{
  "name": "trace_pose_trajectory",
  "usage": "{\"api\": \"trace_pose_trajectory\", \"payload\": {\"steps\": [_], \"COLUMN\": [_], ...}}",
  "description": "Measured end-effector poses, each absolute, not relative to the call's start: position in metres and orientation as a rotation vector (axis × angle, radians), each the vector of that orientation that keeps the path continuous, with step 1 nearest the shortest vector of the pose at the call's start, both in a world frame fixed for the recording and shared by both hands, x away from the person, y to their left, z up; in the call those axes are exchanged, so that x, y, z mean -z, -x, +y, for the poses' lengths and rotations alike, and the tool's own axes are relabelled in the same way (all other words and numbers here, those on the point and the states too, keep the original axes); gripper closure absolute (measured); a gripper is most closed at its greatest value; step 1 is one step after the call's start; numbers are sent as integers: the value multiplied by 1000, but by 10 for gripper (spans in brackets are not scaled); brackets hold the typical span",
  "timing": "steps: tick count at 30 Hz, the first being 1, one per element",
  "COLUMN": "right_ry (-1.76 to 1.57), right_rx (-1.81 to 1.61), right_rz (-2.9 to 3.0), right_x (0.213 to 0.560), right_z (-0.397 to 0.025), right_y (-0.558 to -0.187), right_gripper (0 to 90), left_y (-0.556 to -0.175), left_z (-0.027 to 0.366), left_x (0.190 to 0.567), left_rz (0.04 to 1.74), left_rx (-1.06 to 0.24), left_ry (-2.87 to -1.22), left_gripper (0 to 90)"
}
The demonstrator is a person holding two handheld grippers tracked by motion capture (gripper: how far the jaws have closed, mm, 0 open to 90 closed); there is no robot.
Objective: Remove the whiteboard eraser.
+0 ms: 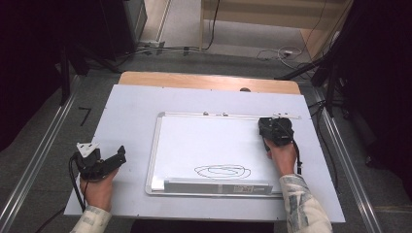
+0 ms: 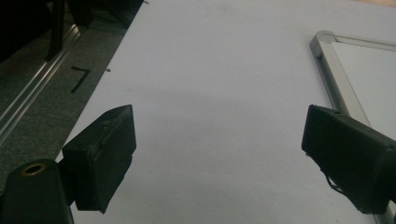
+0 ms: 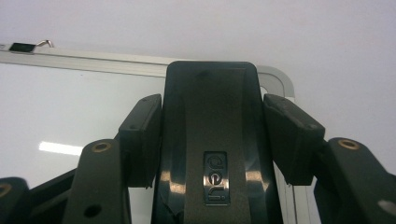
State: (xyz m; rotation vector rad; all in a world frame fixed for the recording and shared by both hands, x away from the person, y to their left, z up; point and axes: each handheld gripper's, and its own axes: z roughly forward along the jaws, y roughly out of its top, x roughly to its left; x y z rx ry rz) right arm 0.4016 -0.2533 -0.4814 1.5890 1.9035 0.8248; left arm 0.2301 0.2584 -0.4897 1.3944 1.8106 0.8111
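Note:
A whiteboard [image 1: 204,141] with a metal frame lies flat on the white table, with black scribbled ovals [image 1: 222,171] near its front edge. My right gripper [image 1: 275,127] sits over the board's far right corner, shut on a black board eraser [image 3: 210,140] marked "deli"; its jaws press on the eraser's two sides. My left gripper [image 1: 116,156] rests on the table left of the board, its jaws wide apart with nothing between them [image 2: 219,154]. The board's frame corner [image 2: 322,39] lies ahead and right of the left gripper.
A grey tray strip [image 1: 218,185] runs along the board's front edge. A hanging clip [image 3: 28,46] sits on the board's far rail. Metal rails [image 1: 39,160] flank the table, and cables [image 1: 282,52] lie on the floor beyond it.

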Motion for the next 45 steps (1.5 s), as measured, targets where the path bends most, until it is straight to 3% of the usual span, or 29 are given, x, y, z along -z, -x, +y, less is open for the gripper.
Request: {"api": "trace_pose_trajectory", "payload": {"steps": [20,45], "right_ry": [-1487,-1402], "right_rx": [-986,-1020], "right_rz": [1925,1993], "right_x": [447,447], "right_z": [-258,-254], "right_y": [-355,-318], "right_gripper": [391,391], "left_y": [-229,-229], "left_z": [259,259], "left_x": [488,489], "left_rz": [1810,1814], "left_rx": [-809,-808], "left_ry": [-1391,-1390], "left_gripper": [101,101]}}
